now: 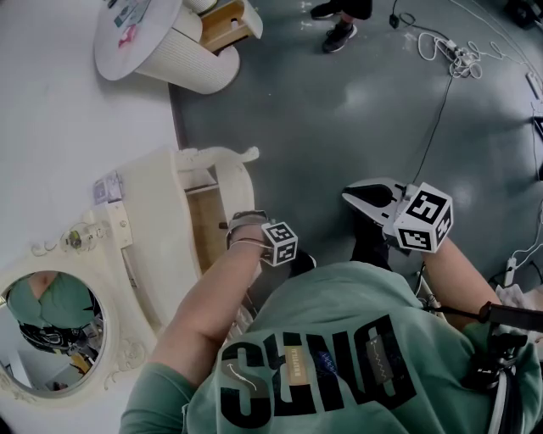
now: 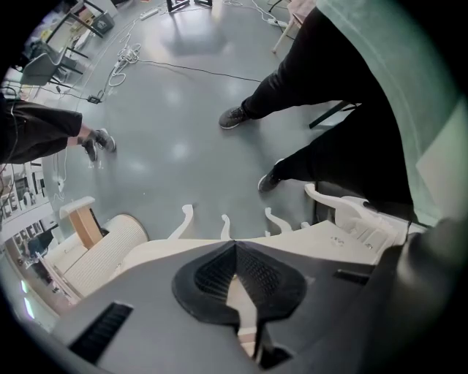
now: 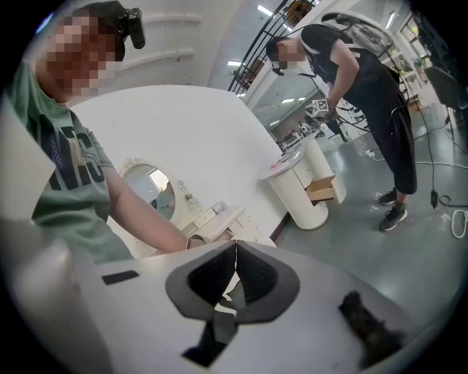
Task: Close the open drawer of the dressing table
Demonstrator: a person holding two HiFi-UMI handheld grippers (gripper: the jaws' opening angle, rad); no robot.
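Gleaming grey floor (image 1: 339, 127) spreads beside the dressing table (image 1: 157, 225).

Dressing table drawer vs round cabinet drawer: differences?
Dressing table drawer has a cream scrolled front; round cabinet drawer sits in a ribbed white drum. Dressing table drawer is beside the person's arm; round cabinet drawer farther along the wall. Both open, wood inside.
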